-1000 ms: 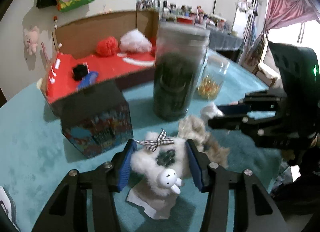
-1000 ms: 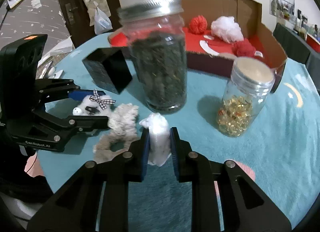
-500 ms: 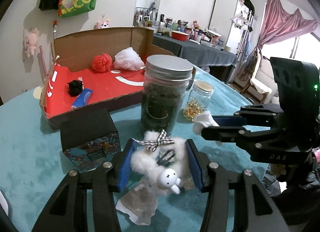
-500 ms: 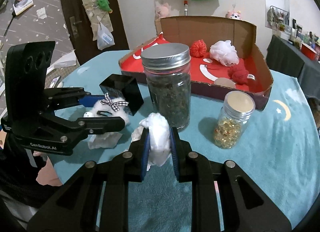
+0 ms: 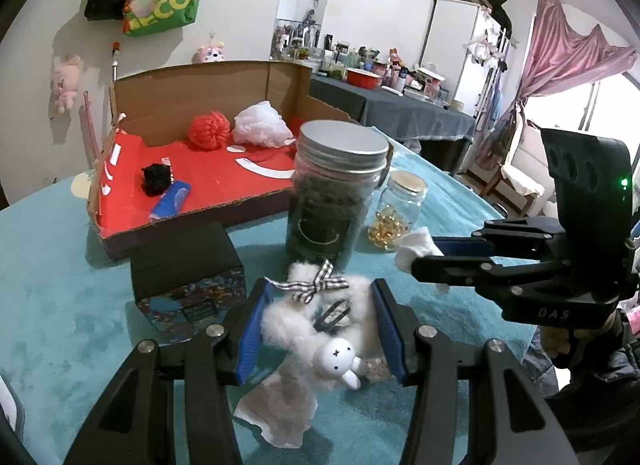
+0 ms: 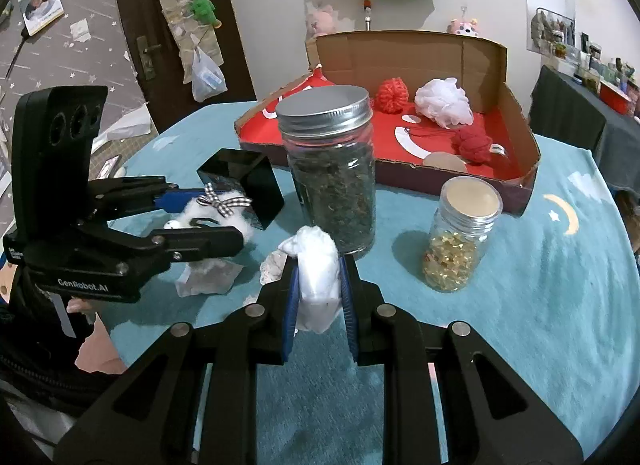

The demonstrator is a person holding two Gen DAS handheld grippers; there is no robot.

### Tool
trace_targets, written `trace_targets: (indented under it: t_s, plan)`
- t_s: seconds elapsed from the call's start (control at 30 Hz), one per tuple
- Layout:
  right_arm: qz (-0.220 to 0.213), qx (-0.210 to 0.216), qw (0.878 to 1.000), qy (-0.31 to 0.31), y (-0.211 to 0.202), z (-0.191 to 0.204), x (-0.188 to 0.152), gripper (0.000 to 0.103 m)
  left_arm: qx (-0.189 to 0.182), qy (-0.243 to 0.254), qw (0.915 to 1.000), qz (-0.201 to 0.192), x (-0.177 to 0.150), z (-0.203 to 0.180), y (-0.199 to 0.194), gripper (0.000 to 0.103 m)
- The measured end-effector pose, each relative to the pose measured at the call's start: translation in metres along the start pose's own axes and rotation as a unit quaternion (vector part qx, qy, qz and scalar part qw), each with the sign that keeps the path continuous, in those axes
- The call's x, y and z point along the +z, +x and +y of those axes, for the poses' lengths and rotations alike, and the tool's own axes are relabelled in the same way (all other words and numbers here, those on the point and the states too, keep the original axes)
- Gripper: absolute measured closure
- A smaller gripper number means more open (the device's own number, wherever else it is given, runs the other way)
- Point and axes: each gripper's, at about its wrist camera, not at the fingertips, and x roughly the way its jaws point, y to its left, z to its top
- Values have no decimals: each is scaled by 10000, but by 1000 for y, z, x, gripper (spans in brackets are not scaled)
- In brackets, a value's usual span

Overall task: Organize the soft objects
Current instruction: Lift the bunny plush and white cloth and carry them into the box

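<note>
Left gripper [image 5: 320,329]: blue pads pressed on both flanks of a white fluffy hair clip [image 5: 316,325] with a checked bow and a small rabbit head; jaws at a middling width, set by the clip; a clear wrapper [image 5: 276,405] hangs beneath it, above the teal tablecloth [image 5: 60,305].

Right gripper [image 6: 318,285]: jaws narrow — nearly together — clamped on a white soft wad [image 6: 318,277]; the wad bulges out above the pads and below them; held off the cloth, just in front of the tall jar [image 6: 330,173].

Surroundings: tall jar has a metal lid and dark dried contents; small jar [image 6: 460,241] of golden pieces stands to its right, apart from it; black box [image 5: 184,265] sits on the cloth beside the left gripper.

Behind the jars — open cardboard box [image 6: 492,69] with red floor; inside it: red pompom [image 6: 392,95], white mesh puff [image 6: 442,103], red yarn bundle [image 6: 474,145]; left view also shows a black fuzzy item [image 5: 156,177] and a blue item [image 5: 172,199] in it.
</note>
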Motion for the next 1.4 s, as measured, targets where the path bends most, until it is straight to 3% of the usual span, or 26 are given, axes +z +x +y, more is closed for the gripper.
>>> trace_targets:
  t_s: [0.4,0.7,1.03,1.4]
  plan:
    - [-421,-212,9989,42,-31,-14,20,84,236,17,9989,-412,35,19,-28,50]
    - [-535,-288,9979,-229,-35,-30,68,84,235,435,9986,-204,83,33,-17,50]
    - [191,-203,9977,-612,15,-62,136,84,129,720,9963,451,135,65,33,50]
    - [1303,-77,9902,-497,121,-114,184,84,94,445,9916,1211,173,100,125,50]
